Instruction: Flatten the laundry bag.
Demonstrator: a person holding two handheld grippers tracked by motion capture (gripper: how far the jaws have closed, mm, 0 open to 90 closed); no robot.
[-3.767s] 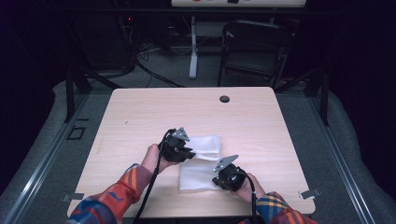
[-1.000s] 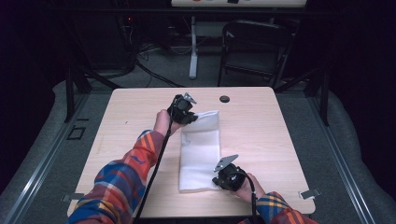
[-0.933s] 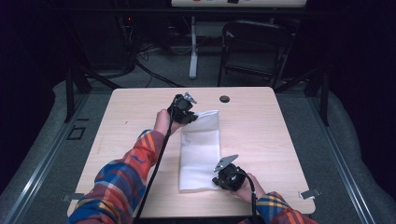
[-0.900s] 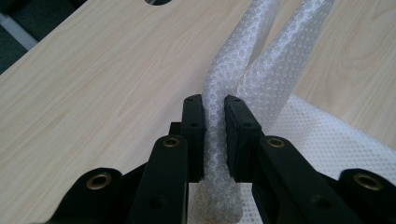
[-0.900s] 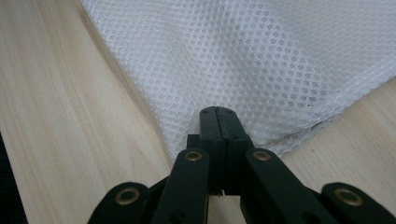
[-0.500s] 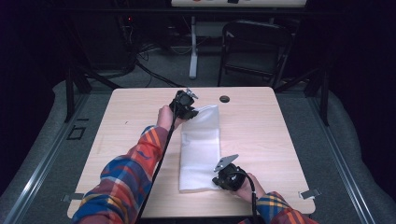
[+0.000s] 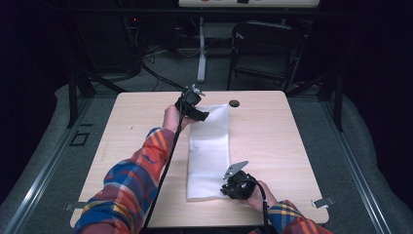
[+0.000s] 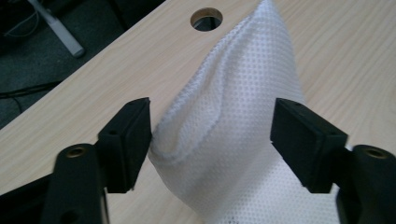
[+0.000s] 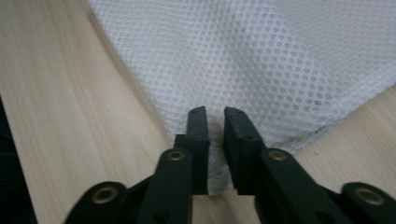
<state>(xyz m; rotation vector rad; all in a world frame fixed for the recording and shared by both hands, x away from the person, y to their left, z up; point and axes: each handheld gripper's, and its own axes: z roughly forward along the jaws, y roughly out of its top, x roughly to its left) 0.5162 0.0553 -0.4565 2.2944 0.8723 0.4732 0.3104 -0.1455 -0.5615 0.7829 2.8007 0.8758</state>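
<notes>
A white mesh cloth (image 7: pixel 209 151) is lying stretched out as a long strip down the middle of the high view, running from just below the upper centre of the worktop (image 7: pixel 292 141) to the lower centre. Its weave is showing as fine dots in both gripper views (image 8: pixel 243 107) (image 9: pixel 261 60).

At the cloth's far end, upper centre of the high view, the left hand-held gripper (image 7: pixel 194 105) is sitting over the upper left corner. In the left gripper view its jaws are standing wide apart, having just been opening, with a raised, bunched fold of the cloth between them; the fold is brushing the inner face of the jaw at the picture's left and standing clear of the jaw at the right, so nothing is being clamped.

At the cloth's near end, lower centre of the high view, the right hand-held gripper (image 7: pixel 237 184) is resting at the lower right corner. In the right gripper view (image 9: pixel 215 140) its jaws are nearly together, having just been easing apart slightly, with the cloth's corner lying in the narrow gap between them; whether the pads are pressing on it I cannot tell.

A round hole (image 7: pixel 234 103) is lying in the worktop just to the right of the cloth's far end, also appearing at the top centre of the left gripper view (image 8: pixel 206 19). Plaid sleeves (image 7: pixel 131 185) are coming in from the bottom of the high view.
</notes>
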